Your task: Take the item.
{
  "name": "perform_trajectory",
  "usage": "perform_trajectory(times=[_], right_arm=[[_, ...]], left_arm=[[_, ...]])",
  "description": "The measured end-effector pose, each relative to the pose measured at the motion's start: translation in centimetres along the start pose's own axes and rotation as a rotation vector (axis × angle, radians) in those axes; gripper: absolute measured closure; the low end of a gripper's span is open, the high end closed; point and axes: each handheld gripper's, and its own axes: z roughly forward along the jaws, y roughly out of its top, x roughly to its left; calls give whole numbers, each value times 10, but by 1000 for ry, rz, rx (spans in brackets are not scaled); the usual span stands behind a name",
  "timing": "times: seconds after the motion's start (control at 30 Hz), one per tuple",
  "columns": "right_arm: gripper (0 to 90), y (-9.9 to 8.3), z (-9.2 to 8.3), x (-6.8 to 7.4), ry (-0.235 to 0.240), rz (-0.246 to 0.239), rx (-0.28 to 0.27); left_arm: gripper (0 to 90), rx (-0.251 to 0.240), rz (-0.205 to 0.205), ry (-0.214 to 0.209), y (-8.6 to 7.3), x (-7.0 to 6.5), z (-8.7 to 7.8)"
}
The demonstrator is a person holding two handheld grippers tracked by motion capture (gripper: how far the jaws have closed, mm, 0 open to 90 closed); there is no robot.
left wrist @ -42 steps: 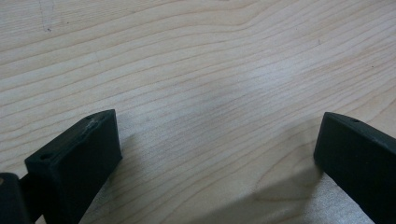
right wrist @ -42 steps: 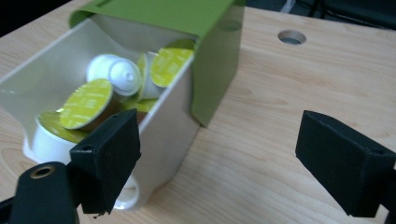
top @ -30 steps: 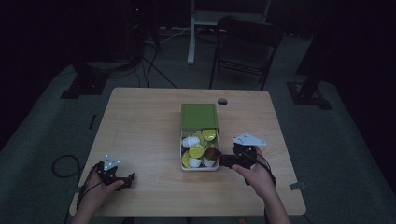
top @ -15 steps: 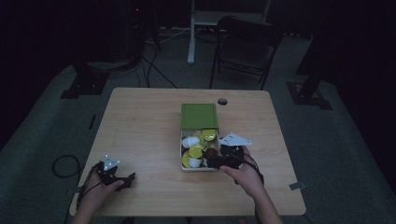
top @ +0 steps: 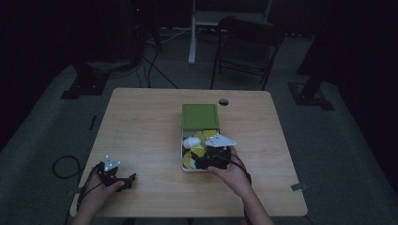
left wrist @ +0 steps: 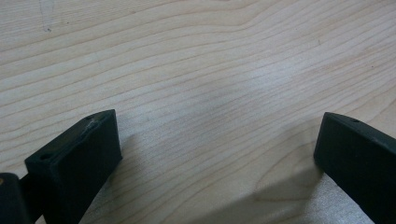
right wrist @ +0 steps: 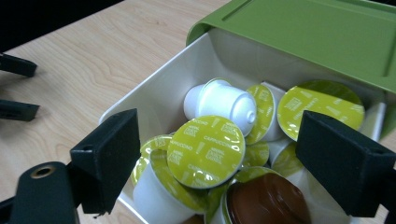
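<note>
**Right tool poised over the open capsule box, left tool idle on the desk**

From where I stand, the right tool (top: 199, 161) hangs over the near end of the white box (top: 182, 157), its two black jaws spread wide apart with nothing between them. Seen along that tool, the box (right wrist: 154, 93) sits straight ahead and just below the jaws, its left wall passing close behind the left jaw. A capsule with a lime-green foil lid (right wrist: 206, 150) stands almost midway between the jaws, tilted toward the tool and touching neither of them. Just beyond it lies a white capsule (right wrist: 219, 100) on its side, its narrow end pointing right. A brown-lidded capsule (right wrist: 268, 200) sits below and to the right, nearest the tool's base, and more lime-lidded capsules are heaped around these three. The green lid (right wrist: 317, 32) covers the far part of the box, ahead and to the right of the jaws.

The left tool (top: 129, 179) is well apart from the box, low over the near-left part of the desk (top: 141, 122), held in the person's left hand (top: 96, 192). Its jaws are spread wide too, and between them is only bare wood (left wrist: 210, 93), with their shadows falling on the grain close beneath them.
</note>
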Motion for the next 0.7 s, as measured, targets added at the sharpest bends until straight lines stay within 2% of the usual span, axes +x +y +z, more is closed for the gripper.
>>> perform_trajectory(times=[0.2, 0.27, 0.43, 0.5, 0.7], right_arm=[[136, -2, 13, 8, -23, 2, 8], [136, -5, 21, 13, -52, -29, 18], [149, -9, 30, 17, -62, -30, 42], [181, -10, 32, 18, -68, -33, 60], [240, -12, 36, 20, -94, -33, 60]], left_arm=[[8, 1, 0, 0, 0, 0, 0], [8, 1, 0, 0, 0, 0, 0], [8, 0, 0, 0, 0, 0, 0], [8, 1, 0, 1, 0, 0, 0], [8, 3, 2, 1, 0, 0, 0]])
